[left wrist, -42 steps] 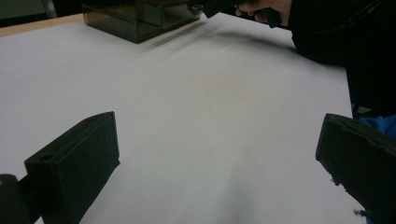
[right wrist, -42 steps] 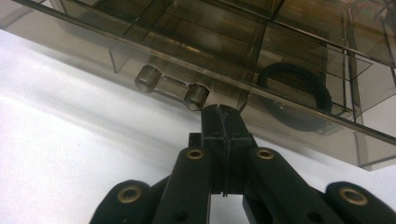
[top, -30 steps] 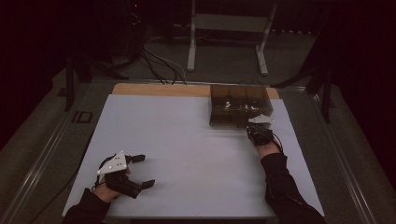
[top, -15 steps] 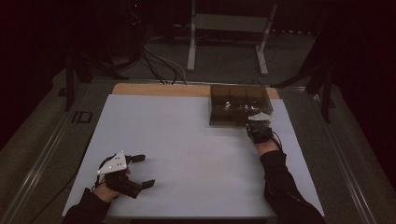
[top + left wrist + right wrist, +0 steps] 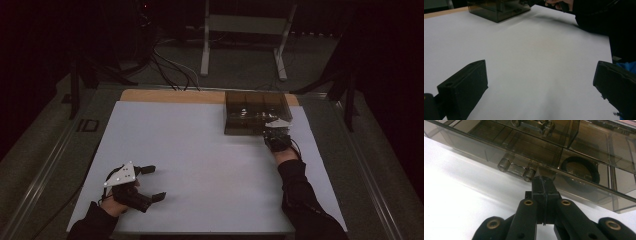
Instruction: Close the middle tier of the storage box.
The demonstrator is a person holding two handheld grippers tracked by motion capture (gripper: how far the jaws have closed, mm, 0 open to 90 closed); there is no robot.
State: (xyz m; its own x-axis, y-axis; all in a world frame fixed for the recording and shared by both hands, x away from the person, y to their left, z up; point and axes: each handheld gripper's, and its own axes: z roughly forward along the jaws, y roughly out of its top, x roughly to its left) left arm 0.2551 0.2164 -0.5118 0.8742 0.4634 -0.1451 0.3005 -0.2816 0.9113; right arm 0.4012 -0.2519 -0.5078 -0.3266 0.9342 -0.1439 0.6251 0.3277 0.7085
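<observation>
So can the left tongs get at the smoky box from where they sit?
Probably yes, with a long reach: the left tongs stand open at the near left, and bare white table lies between them and the box.

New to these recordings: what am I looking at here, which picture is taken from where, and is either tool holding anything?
A person sits at a table covered by a white sheet and holds a two-jaw gripper in each hand. The high view looks down from above. The left gripper rests near the table's front edge, jaws wide apart with nothing between them; its own camera looks across the sheet. The right gripper has its jaws shut together, tips at the front wall of a smoky clear plastic organizer box; whether they pinch it I cannot tell. Its camera shows a black ring inside one compartment.
</observation>
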